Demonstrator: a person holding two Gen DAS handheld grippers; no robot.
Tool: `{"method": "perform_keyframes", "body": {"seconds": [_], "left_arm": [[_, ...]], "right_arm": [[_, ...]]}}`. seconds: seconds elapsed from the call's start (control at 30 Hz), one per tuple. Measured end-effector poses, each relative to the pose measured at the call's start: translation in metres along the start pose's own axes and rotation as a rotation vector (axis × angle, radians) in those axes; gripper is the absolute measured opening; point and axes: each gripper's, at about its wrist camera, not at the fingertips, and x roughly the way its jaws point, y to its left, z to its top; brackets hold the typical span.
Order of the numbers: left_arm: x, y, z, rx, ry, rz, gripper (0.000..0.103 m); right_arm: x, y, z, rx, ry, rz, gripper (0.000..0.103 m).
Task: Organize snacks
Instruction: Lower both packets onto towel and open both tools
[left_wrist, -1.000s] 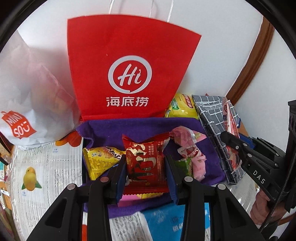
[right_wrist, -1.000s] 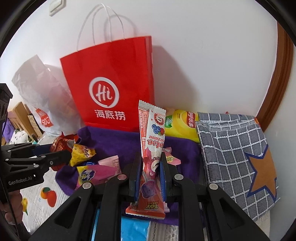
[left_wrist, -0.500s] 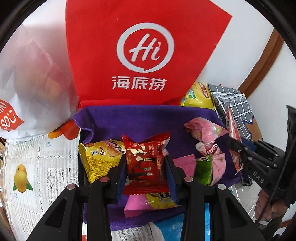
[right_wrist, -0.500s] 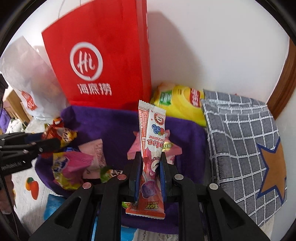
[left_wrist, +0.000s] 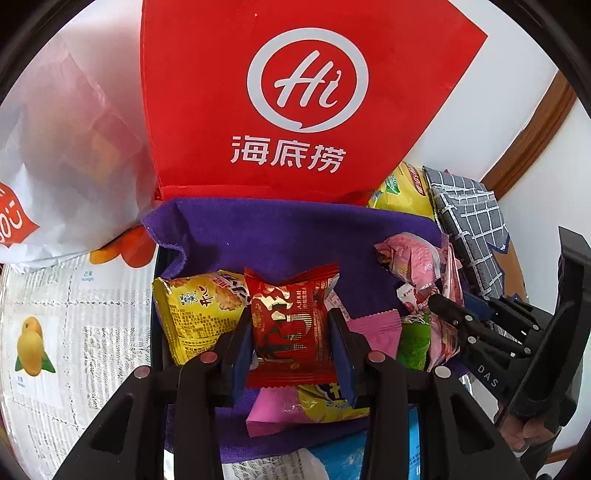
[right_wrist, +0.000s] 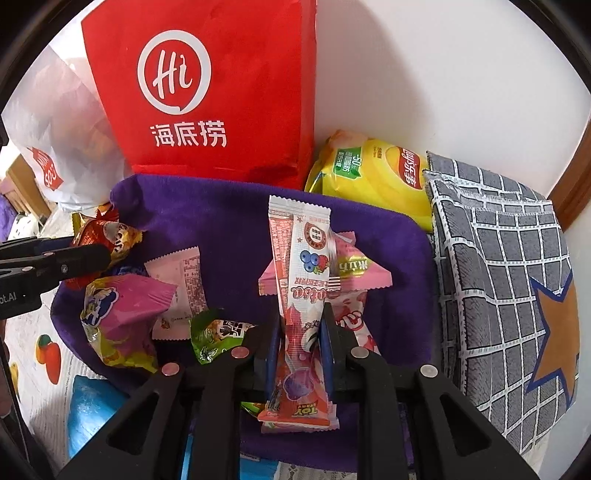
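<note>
White plastic bag: far left, thin and crinkly, see-through-ish, red logo patch on it.
Red bag: stiff paper, stands against the wall behind everything, white "Hi" circle logo.
Purple cloth: fuzzy towel-type fabric, the loose snacks lie on it.
Yellow cracker pack: glossy pillow pack, just left of the left gripper.
Left gripper: fingers clamped on a red snack packet, a shiny, squarish foil with crimped ends and gold print, held over the front of the cloth.
Right gripper: fingers squeezed on a long candy stick pack, narrow, pink-white with berry print, pointing away from the camera above the middle of the cloth.
Yellow chip bag: puffy, by the wall.
Grey checked cloth: woven, far right, orange star patch.
</note>
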Motion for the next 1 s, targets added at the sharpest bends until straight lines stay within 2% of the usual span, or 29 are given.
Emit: {"method": "perform_keyframes", "body": {"seconds": [0.27,0.47,0.6,0.83,1.0], "left_arm": [[0.011,-0.004,-0.001,0.007,0.019,-0.003,0.037],[0.013,-0.004,-0.002,0.003,0.016,-0.006,0.037],[0.013,-0.003,-0.002,-0.005,0.009,-0.022,0.038],[0.013,-0.006,-0.003,0.01,0.003,-0.026,0.038],[0.014,-0.008,-0.003,0.016,0.004,-0.016,0.039]], "right_arm": [[-0.002,-0.002,0.0,0.001,-0.001,-0.006,0.02],[-0.003,-0.002,0.0,-0.002,-0.002,-0.009,0.026],[-0.007,-0.002,0.001,-0.003,-0.016,-0.005,0.035],[-0.015,0.0,0.001,-0.004,-0.04,-0.016,0.037],[-0.021,-0.002,0.002,0.004,-0.058,-0.02,0.042]]}}
